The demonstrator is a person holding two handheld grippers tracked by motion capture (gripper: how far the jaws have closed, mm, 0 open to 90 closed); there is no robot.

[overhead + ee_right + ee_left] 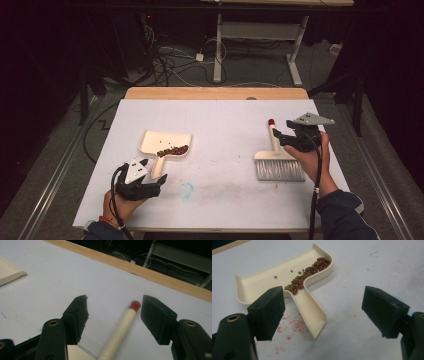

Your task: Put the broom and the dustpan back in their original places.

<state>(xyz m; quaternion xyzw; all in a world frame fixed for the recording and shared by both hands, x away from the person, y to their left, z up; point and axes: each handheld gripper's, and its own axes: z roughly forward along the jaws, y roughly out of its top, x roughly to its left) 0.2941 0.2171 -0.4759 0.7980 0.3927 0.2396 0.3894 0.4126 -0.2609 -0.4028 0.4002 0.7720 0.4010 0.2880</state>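
Item 1: white-covered tabletop with a bare wooden strip along its far edge, carrying faint red and blue stains.

Item 2: cream plastic dustpan, lying flat toward the near-left corner, its handle pointing at the near edge. Dark red kidney beans and small green beans are sitting in a heap along its back wall where the handle begins, with a few strays on the pan floor.

Item 3: left gripper, hovering at the handle's end, jaws standing wide, gripping nothing; the handle tip is lying between them.

Item 4: cream hand brush with grey bristles and a red-tipped handle, lying toward the right edge, bristles facing the near edge.

Item 5: right gripper, jaws spread wide on either side of the brush handle, not touching it.
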